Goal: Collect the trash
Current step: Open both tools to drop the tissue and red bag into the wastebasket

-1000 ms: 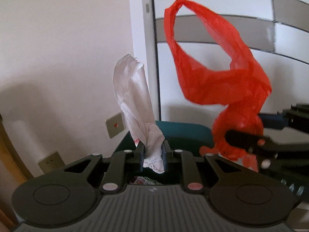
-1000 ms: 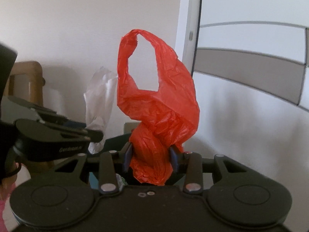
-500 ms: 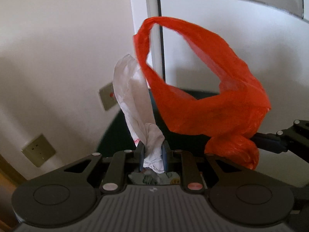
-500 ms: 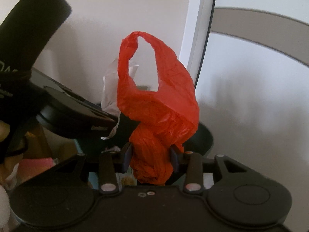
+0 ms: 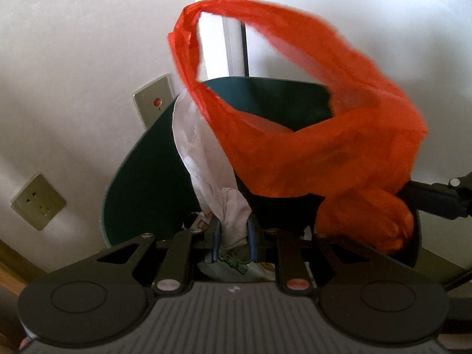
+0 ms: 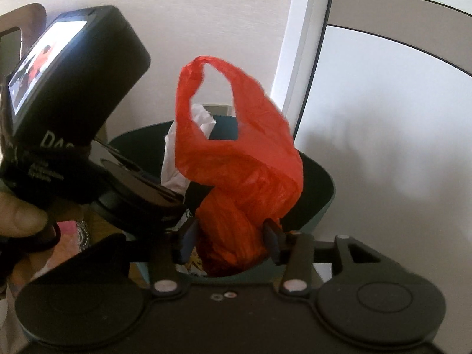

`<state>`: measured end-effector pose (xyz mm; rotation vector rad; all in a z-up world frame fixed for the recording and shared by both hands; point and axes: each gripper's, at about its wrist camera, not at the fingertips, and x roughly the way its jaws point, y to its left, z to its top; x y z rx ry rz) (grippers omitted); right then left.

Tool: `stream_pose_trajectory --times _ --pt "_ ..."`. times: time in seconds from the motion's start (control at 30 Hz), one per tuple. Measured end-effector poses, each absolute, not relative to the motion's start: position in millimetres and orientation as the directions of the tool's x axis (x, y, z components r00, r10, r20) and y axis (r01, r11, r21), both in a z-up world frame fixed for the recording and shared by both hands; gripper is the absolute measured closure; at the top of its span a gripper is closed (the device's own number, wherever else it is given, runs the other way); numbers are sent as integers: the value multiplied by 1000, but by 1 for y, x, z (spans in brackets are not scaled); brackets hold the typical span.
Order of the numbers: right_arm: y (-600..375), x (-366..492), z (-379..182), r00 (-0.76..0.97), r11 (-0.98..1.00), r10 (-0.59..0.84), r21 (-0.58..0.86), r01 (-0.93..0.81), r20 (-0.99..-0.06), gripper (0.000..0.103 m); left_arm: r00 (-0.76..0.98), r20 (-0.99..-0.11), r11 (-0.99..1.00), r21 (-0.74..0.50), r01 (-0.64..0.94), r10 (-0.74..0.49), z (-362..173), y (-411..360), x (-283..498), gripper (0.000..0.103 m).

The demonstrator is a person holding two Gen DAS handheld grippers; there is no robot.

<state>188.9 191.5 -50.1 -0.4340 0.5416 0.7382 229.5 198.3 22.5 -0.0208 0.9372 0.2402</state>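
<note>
My left gripper [image 5: 234, 236] is shut on a crumpled white tissue [image 5: 203, 156] and holds it over the open dark green trash bin [image 5: 141, 177]. My right gripper [image 6: 228, 240] is shut on a red plastic bag [image 6: 236, 171], also over the bin [image 6: 318, 197]. In the left wrist view the red bag [image 5: 309, 147] hangs to the right of the tissue, with the right gripper's finger entering from the right edge. In the right wrist view the tissue [image 6: 177, 159] shows behind the bag and the left gripper's body [image 6: 73, 118] fills the left side. Printed wrappers lie inside the bin [image 5: 233, 265].
The bin stands against a white wall with a power socket [image 5: 38, 200] and a switch plate [image 5: 153, 100]. A white door frame [image 5: 224, 23] and a white and grey panelled door [image 6: 398, 59] rise behind it. Wooden furniture [image 5: 11, 265] is at the lower left.
Both grippers have tipped downward and moved closer over the bin, which now fills the middle of both views. The tissue and red bag stay gripped; the bag's loop swung over.
</note>
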Motion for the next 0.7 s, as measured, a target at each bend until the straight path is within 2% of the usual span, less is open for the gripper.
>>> stream_pose_trajectory --times 0.27,0.7 --pt "191 192 -39 624 667 503 -191 -720 -598 49 564 -807 975 62 -215 175 18 198 228 77" --pt "141 162 -6 667 719 514 -153 -678 -540 49 615 -768 975 51 -216 177 46 183 200 76"
